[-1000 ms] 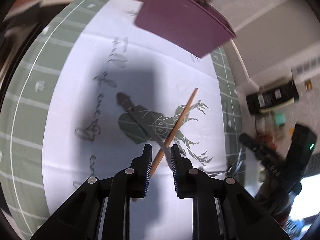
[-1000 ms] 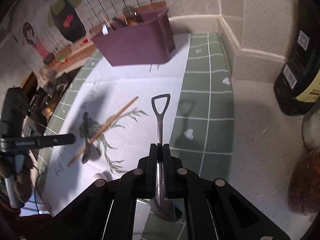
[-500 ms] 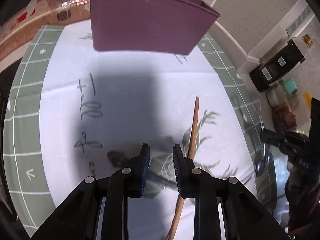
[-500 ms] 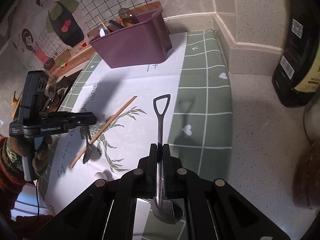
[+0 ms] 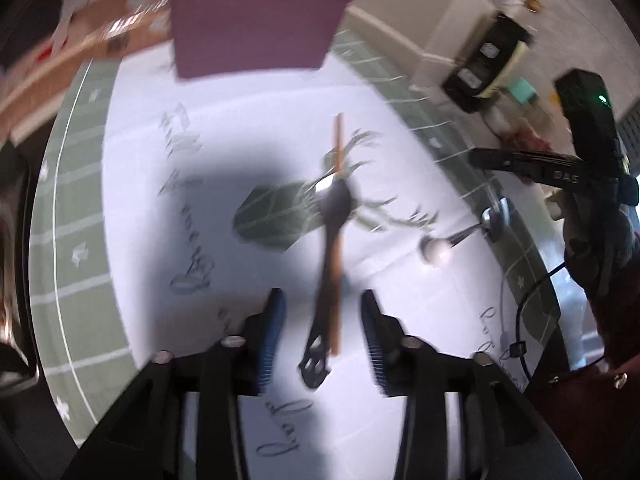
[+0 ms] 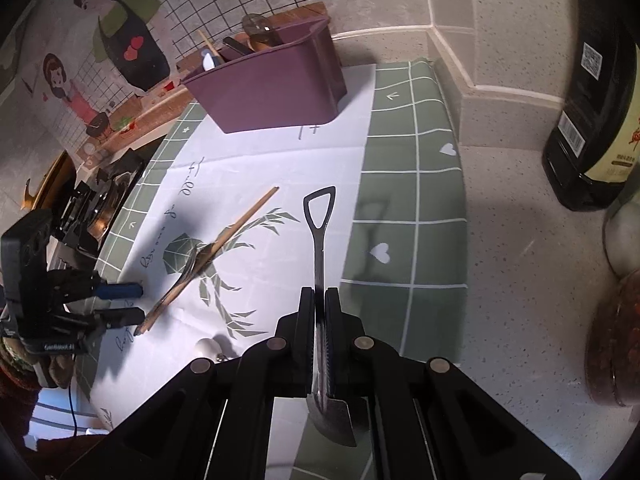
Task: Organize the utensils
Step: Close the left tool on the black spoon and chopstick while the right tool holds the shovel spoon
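A purple utensil bin (image 6: 272, 88) with several utensils in it stands at the far side of the white mat (image 6: 256, 168); it also shows in the left wrist view (image 5: 252, 28). A wooden chopstick (image 5: 338, 216) and a dark metal spoon (image 5: 326, 280) lie crossed on the mat. My left gripper (image 5: 322, 328) is open, its jaws on either side of their near ends; it also shows in the right wrist view (image 6: 120, 302). My right gripper (image 6: 319, 320) is shut on a metal shovel-shaped spoon (image 6: 319, 232), handle pointing forward.
A small white-headed utensil (image 5: 440, 248) lies on the mat's right part. A dark bottle (image 6: 596, 100) and jars (image 6: 616, 340) stand on the speckled counter at right. A green grid mat (image 6: 412, 200) lies under the white one. A stove (image 6: 96, 208) is at left.
My left gripper has opened wide and moved so the chopstick and dark spoon lie between its jaws. My right gripper still holds the shovel spoon, nearly unmoved.
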A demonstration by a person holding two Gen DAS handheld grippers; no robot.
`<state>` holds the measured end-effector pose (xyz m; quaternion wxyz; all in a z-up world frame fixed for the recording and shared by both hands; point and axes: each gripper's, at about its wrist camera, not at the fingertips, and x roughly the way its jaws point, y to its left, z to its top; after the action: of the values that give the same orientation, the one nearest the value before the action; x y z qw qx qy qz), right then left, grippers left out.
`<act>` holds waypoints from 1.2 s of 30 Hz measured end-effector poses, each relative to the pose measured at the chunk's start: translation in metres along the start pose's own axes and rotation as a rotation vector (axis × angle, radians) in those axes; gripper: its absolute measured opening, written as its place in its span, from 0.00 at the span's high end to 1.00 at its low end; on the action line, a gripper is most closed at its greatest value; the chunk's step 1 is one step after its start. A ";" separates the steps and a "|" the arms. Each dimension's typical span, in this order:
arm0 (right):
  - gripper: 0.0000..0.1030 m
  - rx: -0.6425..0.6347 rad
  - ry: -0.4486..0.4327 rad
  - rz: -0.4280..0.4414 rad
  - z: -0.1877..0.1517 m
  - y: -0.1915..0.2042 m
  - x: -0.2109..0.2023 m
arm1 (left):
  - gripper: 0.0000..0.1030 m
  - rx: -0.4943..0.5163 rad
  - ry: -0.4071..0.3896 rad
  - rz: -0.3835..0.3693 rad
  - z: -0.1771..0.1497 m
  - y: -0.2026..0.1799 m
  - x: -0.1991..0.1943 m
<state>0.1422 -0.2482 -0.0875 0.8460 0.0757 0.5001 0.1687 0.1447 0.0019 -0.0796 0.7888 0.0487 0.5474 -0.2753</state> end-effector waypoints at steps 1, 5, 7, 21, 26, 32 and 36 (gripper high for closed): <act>0.96 -0.004 -0.001 0.000 -0.001 0.002 -0.001 | 0.49 0.014 -0.002 0.002 0.004 -0.004 0.001; 0.96 -0.013 -0.007 0.003 -0.005 0.006 -0.005 | 0.48 0.025 0.021 0.099 0.032 -0.013 0.021; 0.96 -0.011 -0.017 0.002 -0.008 0.007 -0.008 | 0.48 -0.031 0.031 0.106 0.042 -0.006 0.028; 0.96 -0.007 -0.040 0.003 -0.016 0.004 -0.019 | 0.52 -0.085 0.022 0.232 0.047 0.005 0.038; 0.95 -0.016 -0.029 0.007 -0.017 0.004 -0.016 | 0.52 -0.047 0.023 0.265 0.041 -0.007 0.043; 0.95 -0.022 -0.023 0.013 -0.019 0.008 -0.013 | 0.54 -0.041 0.024 0.268 0.051 -0.014 0.050; 0.95 -0.019 -0.027 0.011 -0.018 0.008 -0.013 | 0.63 -0.032 0.031 0.270 0.060 -0.019 0.056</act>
<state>0.1190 -0.2463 -0.0835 0.8525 0.0729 0.4864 0.1770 0.1991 -0.0580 -0.1012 0.8107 0.1137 0.5525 -0.1568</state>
